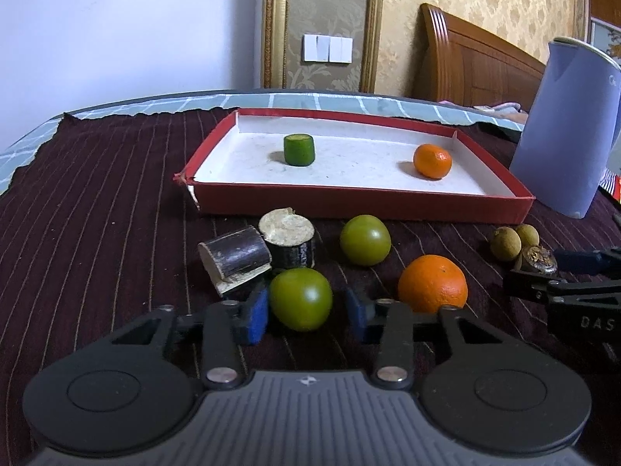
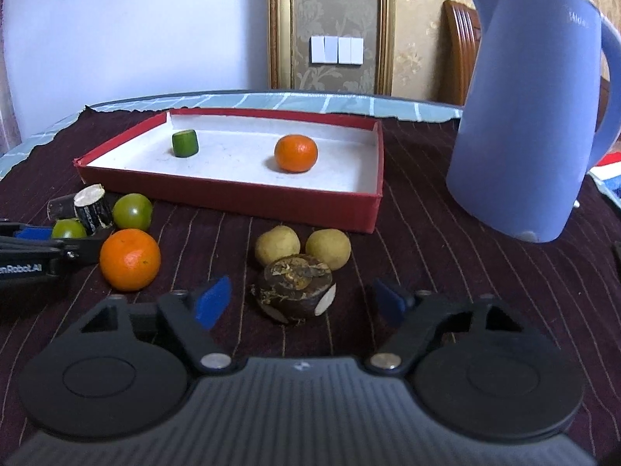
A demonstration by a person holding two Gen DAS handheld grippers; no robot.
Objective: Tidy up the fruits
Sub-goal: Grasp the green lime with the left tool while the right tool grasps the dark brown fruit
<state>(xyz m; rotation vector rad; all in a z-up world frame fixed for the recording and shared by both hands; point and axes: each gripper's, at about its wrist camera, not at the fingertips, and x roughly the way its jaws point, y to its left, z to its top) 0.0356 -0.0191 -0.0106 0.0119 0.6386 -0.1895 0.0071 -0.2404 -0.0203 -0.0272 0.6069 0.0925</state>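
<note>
fruits lie at twelve o'clock: a smooth round green fruit (image 1: 300, 299) sits between the left gripper (image 1: 306, 312) pads, left pad touching. firm, slippery, best squeezed at its widest. right gripper (image 2: 300, 303) straddles, unclamped, a rough brown chestnut-like fruit (image 2: 297, 289).

Two fruits lie in the tray (image 1: 407, 204), the others before it, kettle (image 2: 531, 116) right.
</note>
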